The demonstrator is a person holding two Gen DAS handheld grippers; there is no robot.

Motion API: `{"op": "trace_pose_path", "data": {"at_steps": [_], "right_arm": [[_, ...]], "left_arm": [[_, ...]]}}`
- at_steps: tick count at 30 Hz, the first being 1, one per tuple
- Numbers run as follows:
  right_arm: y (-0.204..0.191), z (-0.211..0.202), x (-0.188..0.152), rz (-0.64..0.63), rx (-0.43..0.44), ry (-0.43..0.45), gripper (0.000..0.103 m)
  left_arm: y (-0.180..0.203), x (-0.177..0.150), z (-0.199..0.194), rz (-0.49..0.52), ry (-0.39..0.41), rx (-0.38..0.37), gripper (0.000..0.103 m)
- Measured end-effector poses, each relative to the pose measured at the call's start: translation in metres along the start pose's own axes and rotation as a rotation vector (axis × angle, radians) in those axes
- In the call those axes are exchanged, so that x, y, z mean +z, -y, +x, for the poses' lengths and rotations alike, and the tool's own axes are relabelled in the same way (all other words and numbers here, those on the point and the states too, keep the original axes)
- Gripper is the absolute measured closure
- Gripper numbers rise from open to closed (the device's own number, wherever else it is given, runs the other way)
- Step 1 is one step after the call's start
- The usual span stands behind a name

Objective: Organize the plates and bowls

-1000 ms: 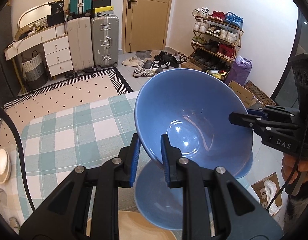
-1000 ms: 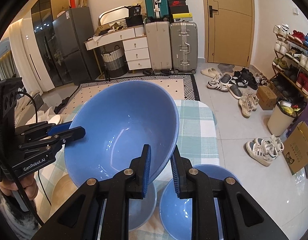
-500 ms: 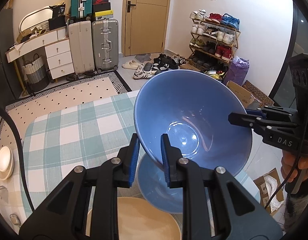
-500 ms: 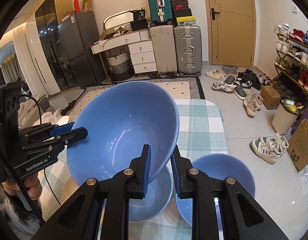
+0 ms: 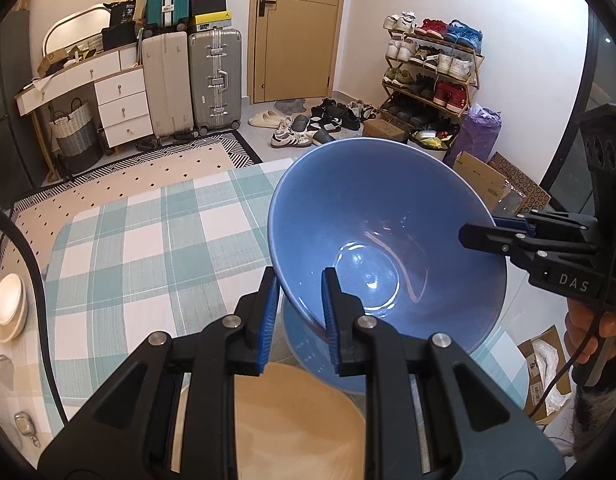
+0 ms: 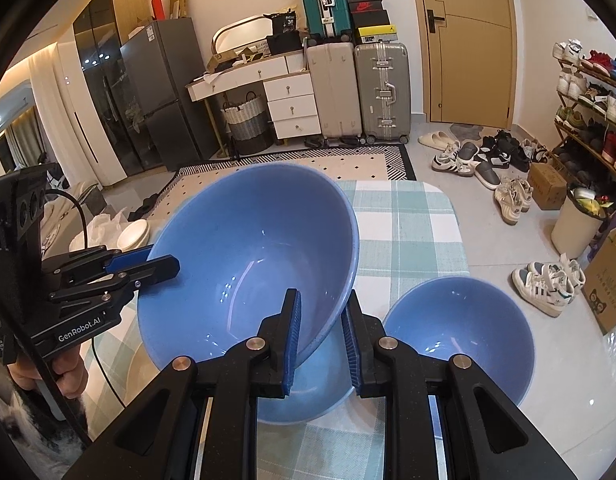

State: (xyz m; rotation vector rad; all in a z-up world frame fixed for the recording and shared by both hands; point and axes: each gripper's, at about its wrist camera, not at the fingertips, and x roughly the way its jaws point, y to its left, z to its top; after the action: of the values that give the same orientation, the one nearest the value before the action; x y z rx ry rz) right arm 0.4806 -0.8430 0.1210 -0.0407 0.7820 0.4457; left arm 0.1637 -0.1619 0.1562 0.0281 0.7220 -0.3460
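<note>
Both hand-held grippers carry one large blue bowl (image 6: 252, 264) by opposite rim edges: the left hand-held gripper (image 5: 298, 312) and right hand-held gripper (image 6: 321, 332) are each clamped nearly closed on its wall. It hangs tilted directly above a second blue bowl (image 6: 308, 396) on the surface (image 5: 148, 248), near its right edge; a third blue bowl (image 6: 459, 336) sits just beside.

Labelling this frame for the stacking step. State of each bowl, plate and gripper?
Large blue bowl: lifted, tilted, gripped at opposite rims.
Left gripper: shut on the large bowl's rim.
Right gripper: shut on the large bowl's rim.
Lower blue bowl: upright on the table, under the held one.
Side blue bowl: upright, empty.
Tan plate: flat, empty.
</note>
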Motion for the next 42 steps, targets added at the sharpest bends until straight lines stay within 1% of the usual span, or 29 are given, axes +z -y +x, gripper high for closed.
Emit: {"op": "trace_pose_path", "data": {"at_steps": [8, 12, 18, 25, 42], "right_arm": [[-0.006, 0.016, -0.018, -0.004, -0.003, -0.032, 0.081], [-0.007, 0.023, -0.026, -0.015, -0.013, -0.053, 0.081], [-0.004, 0.033, -0.035, 0.002, -0.015, -0.074, 0.081], [-0.001, 0.048, -0.046, -0.008, -0.042, -0.102, 0.081], [0.004, 0.07, -0.058, -0.022, -0.086, -0.135, 0.079]], "left_arm": [[-0.006, -0.018, 0.016, -0.008, -0.03, 0.009, 0.086], [-0.008, -0.023, 0.028, -0.008, -0.044, 0.016, 0.086], [-0.013, -0.033, 0.05, -0.012, -0.071, 0.017, 0.086], [-0.014, -0.044, 0.075, -0.005, -0.106, 0.042, 0.086], [-0.009, -0.056, 0.115, 0.038, -0.136, 0.105, 0.086]]}}
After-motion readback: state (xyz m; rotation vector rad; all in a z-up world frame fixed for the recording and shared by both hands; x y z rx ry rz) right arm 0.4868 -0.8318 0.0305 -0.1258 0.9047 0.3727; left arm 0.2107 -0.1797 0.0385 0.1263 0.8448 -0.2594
